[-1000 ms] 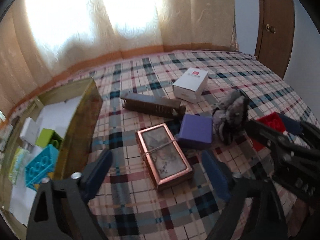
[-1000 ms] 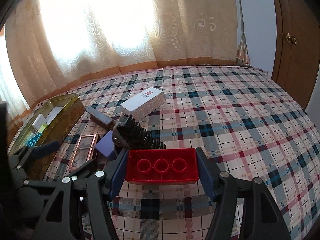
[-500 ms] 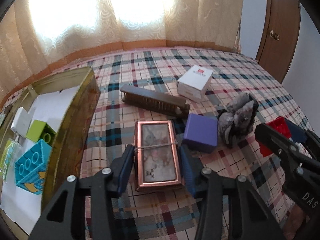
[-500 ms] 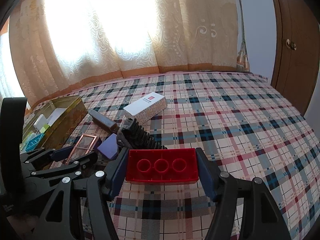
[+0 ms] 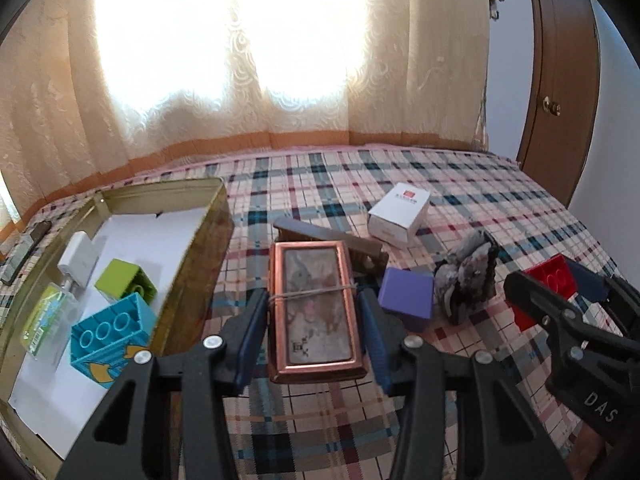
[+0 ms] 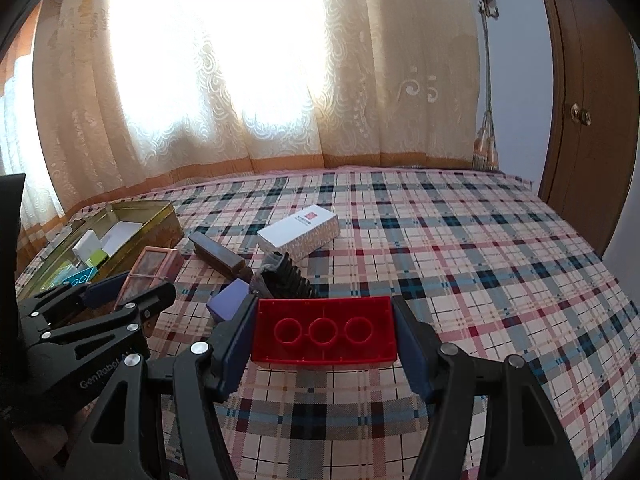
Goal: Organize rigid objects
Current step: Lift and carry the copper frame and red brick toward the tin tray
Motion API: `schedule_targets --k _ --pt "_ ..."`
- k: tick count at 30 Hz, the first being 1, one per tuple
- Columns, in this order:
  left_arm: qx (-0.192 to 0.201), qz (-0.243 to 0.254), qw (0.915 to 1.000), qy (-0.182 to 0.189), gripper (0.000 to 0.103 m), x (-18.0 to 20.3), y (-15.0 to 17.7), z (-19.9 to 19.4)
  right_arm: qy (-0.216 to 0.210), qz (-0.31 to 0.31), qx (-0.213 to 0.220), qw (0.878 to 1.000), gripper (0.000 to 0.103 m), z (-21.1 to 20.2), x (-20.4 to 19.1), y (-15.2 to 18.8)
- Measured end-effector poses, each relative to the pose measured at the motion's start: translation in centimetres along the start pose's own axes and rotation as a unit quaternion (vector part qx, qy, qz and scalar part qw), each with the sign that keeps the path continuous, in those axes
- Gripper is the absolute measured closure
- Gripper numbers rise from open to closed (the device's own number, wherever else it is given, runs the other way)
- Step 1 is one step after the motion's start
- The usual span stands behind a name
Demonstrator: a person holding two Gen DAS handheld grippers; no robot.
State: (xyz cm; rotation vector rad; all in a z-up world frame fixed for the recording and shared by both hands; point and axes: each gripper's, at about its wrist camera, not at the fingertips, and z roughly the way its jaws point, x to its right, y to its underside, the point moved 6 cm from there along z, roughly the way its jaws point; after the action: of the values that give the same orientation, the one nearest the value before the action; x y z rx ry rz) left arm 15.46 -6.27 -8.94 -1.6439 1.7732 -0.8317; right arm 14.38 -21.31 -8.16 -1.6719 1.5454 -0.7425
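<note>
From the left wrist camera, our left gripper (image 5: 312, 332) has its blue pads pressed against both long sides of the copper-framed box (image 5: 314, 308), which has a thin band across its middle. The box looks lifted clear of the plaid bedspread (image 5: 460, 196), though we cannot be sure its far end is free. Just to the left lies the open gold tin (image 5: 200, 248), already holding a teal block (image 5: 110, 332), a green block (image 5: 124, 284), a white charger (image 5: 78, 258) and a small packet (image 5: 42, 318). Beyond the box are a dark brown comb-like bar (image 5: 320, 234), a white carton (image 5: 400, 210), a purple cube (image 5: 406, 298) and a grey ridged object (image 5: 468, 276).

To do this step well, we judge we should keep the box level, raise it above the tin's near wall, and aim for the bare white liner at the far end, since the blocks crowd the near corner. The grip sits near the box's middle, so it should not tip much.

From the right wrist camera, our right gripper (image 6: 324, 332) holds the red block (image 6: 324, 330) by its short ends, hollow side toward us, above the bedspread. The left gripper works close at the left edge here, so we judge it best to hold the red block back until the tin is free, then bring it in beside the other blocks.
</note>
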Motion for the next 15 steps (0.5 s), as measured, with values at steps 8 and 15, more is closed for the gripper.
schedule_targets --k 8,15 --pt "0.027 -0.008 0.9996 -0.008 0.057 -0.3 -0.3 -1.0 0.005 -0.013 0.036 0.999 0.037 -1.3 -0.7 -0.4" --pt "0.055 -0.003 0.9983 -0.020 0.057 -0.2 -0.5 -2.1 0.000 -0.017 0.058 0.998 0.037 -2.1 -0.9 -0.5"
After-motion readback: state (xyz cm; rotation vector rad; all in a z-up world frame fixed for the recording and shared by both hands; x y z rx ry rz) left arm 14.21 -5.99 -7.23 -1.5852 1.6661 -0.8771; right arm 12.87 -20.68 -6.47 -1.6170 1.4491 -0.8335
